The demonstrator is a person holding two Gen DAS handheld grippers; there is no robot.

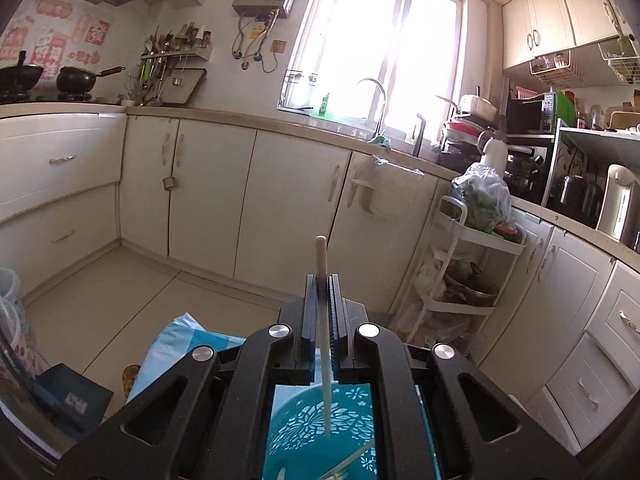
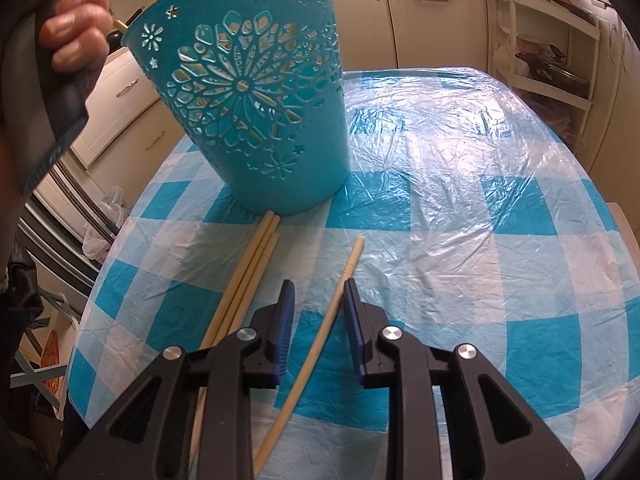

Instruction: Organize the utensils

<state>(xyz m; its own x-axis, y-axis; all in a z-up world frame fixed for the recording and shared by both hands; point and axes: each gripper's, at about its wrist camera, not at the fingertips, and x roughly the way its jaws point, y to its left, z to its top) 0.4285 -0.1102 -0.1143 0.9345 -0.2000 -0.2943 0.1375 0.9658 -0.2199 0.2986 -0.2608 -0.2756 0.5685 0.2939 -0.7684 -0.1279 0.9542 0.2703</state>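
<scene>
My left gripper is shut on a pale chopstick that stands nearly upright in its jaws. The chopstick's thin end hangs down over the mouth of the teal cut-out basket, where a few chopsticks lie inside. In the right wrist view the basket stands on the checked tablecloth. My right gripper is low over the cloth with its jaws apart. A single chopstick lies between them, close to the right pad, with no pad pressing on it. Three more chopsticks lie side by side just left of it.
A person's hand grips the left tool's handle beside the basket rim. A white trolley with bags stands past the table by the cabinets. Books and a container sit low at the left.
</scene>
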